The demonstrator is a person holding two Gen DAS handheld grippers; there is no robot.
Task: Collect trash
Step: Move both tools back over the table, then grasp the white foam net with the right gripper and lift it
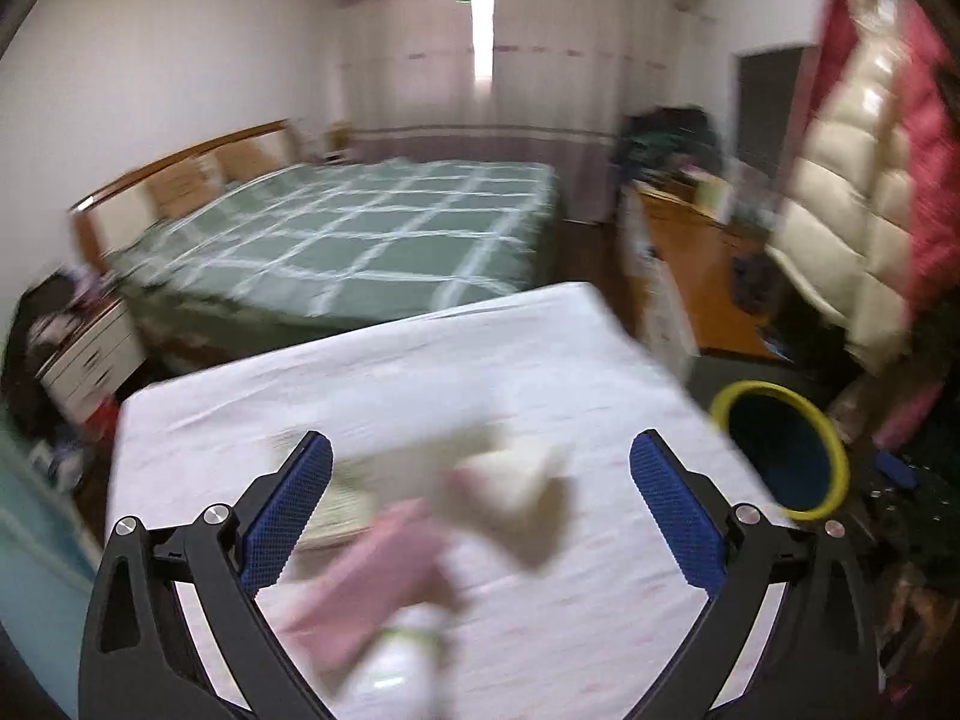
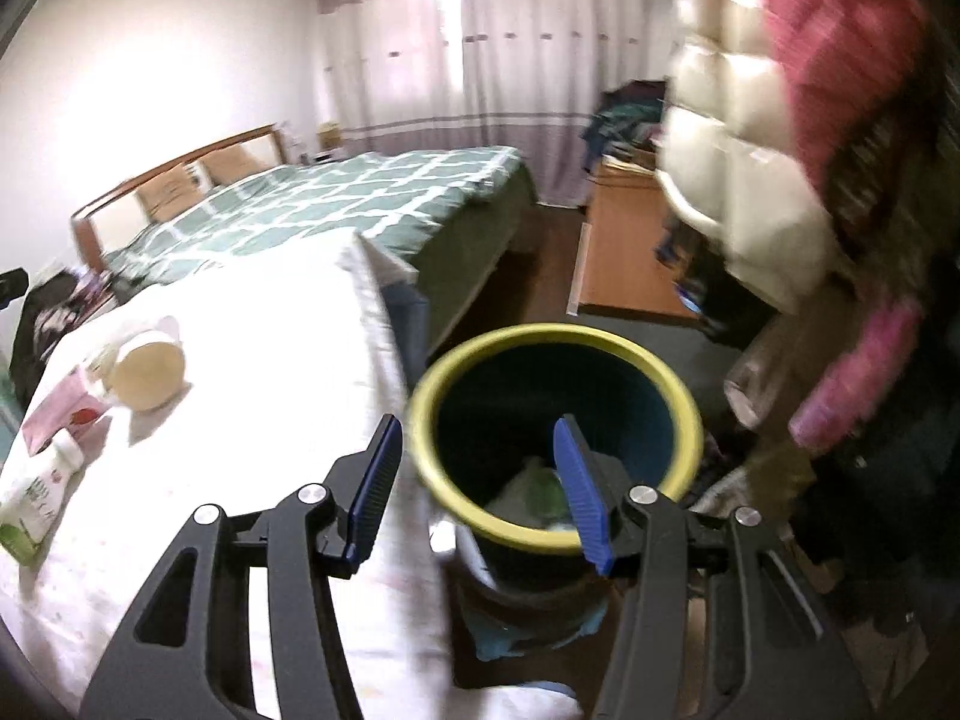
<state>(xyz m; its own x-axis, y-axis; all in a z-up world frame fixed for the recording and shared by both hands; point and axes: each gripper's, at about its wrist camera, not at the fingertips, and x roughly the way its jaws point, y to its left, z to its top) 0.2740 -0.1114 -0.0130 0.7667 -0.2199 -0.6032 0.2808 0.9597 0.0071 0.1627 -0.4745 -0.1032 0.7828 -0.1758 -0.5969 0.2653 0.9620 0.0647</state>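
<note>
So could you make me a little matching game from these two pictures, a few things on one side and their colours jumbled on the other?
Things:
1. bin rim
2. bed cover
3. gripper pads
4. table cloth

Colours:
a. white
b. blue
c. yellow
d. green with white checks

Pairs: 1-c, 2-d, 3-b, 4-a

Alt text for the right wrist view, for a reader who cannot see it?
The open, empty right gripper hovers over a yellow-rimmed bin holding some trash, beside a white-covered table with packaging left on it.
</note>
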